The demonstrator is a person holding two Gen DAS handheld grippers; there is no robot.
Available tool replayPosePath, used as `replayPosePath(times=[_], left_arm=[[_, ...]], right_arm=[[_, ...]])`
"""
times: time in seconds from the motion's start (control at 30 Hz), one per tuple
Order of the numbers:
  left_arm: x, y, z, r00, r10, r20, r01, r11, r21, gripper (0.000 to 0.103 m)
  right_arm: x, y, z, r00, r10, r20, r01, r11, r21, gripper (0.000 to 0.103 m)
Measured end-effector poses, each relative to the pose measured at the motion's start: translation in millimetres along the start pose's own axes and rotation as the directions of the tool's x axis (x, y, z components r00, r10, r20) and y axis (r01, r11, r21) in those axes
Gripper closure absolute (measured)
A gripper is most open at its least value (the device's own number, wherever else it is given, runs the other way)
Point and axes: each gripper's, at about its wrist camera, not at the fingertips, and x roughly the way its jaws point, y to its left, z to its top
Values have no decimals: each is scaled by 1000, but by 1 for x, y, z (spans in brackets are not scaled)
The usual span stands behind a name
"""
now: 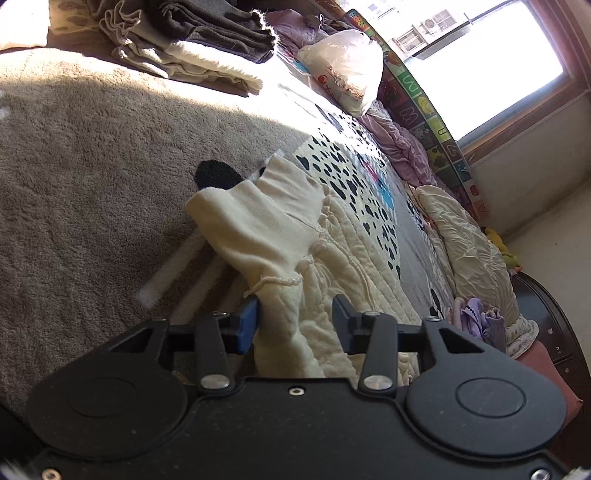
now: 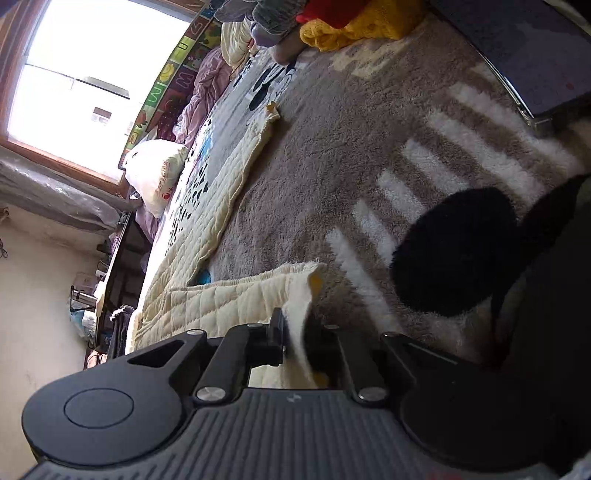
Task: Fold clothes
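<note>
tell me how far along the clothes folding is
Done: a folded stack sits at the far end of the bed. In hand: the cream quilted garment, with the right gripper shut on its hem and the left gripper open around a bunched part, not clamped. Left: this garment is mostly spread out, and loose clothes remain.

Probably a home bedroom: plush blanket [image 1: 92, 166], folded laundry [image 1: 192, 40], window [image 1: 491, 62]

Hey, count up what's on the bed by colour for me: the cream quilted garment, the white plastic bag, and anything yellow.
Cream: 1, the cream quilted garment, pinched at its hem by the right gripper.
White: 1, the white plastic bag near the window.
Yellow: 1, the yellow knit item at the bed's far end.
Total: 3
</note>
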Motion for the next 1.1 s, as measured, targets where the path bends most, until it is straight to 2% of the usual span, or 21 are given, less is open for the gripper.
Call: replayPosePath(times=[0.03, 0.1, 0.17, 0.23, 0.3, 0.37, 0.43, 0.47, 0.57, 0.67, 0.8, 0.9, 1.0, 1.1], left_arm=[[3, 1, -2, 1000, 21, 5, -21, 1000, 16, 44], [9, 4, -4, 998, 58, -5, -58, 998, 29, 97], [-3, 3, -2, 999, 19, 37, -19, 1000, 8, 97], [-27, -11, 6, 994, 2, 111, -7, 999, 52, 97], [-36, -19, 10, 993, 27, 119, -36, 997, 71, 97], [-31, -18, 10, 992, 102, 69, -107, 992, 71, 96], [-17, -18, 5, 975, 222, 19, -222, 967, 128, 77], [-19, -17, 4, 969, 245, 38, -248, 960, 130, 64], [-27, -20, 3, 950, 291, 115, -306, 941, 144, 60], [-42, -30, 3, 937, 256, 238, -302, 935, 186, 60], [-35, -32, 7, 960, 191, 206, -233, 950, 208, 60], [-23, -33, 21, 975, 149, 166, -181, 962, 202, 60], [-9, -38, 40, 980, 138, 146, -169, 958, 232, 60], [9, -35, 66, 986, 125, 113, -149, 961, 233, 60]], right_arm=[[-1, -1, -2, 1000, 3, -5, -3, 1000, -1, 92], [-2, -16, -11, 999, 35, -25, -34, 998, 56, 92], [-7, -26, -14, 996, 86, -31, -81, 988, 134, 92], [-15, -22, -15, 988, 153, -32, -145, 975, 169, 92], [-28, -13, -13, 981, 194, -28, -188, 970, 157, 92], [-41, -4, -10, 976, 218, -24, -213, 968, 129, 92], [-44, -2, -7, 986, 160, -36, -156, 984, 88, 92], [-42, -3, -6, 992, 120, -48, -116, 991, 67, 92], [-30, -14, -10, 995, 1, -98, 1, 1000, 19, 91], [-33, -11, -17, 996, -20, -90, 19, 1000, -17, 89], [-38, -10, -18, 998, -25, -64, 23, 999, -26, 89], [-51, -9, -16, 1000, -29, 4, 29, 999, -32, 88], [-61, -5, -6, 998, -39, 49, 42, 997, -61, 81], [-56, 2, 11, 998, -29, 52, 34, 995, -96, 76]])
